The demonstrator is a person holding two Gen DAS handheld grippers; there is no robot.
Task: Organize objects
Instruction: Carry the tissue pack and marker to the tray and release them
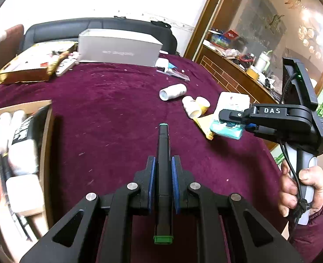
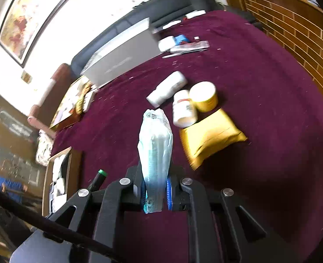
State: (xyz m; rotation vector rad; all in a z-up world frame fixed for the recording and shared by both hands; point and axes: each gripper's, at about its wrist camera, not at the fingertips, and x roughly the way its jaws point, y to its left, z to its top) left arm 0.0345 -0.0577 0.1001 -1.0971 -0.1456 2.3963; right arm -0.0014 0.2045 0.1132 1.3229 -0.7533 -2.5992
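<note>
My left gripper is shut on a black marker with green ends, held lengthwise above the maroon cloth. My right gripper is shut on a pale teal tissue pack, which stands up between its blue pads. From the left wrist view the right gripper hovers at the right with the tissue pack in it, and a hand grips its handle. Lying on the cloth are a white bottle, a second white bottle, a yellow jar and a yellow pouch.
An open cardboard box with several white items sits at the left edge of the maroon table. A grey box and a gold tray stand at the back. Packets lie beyond the bottles. A wooden cabinet borders the right side.
</note>
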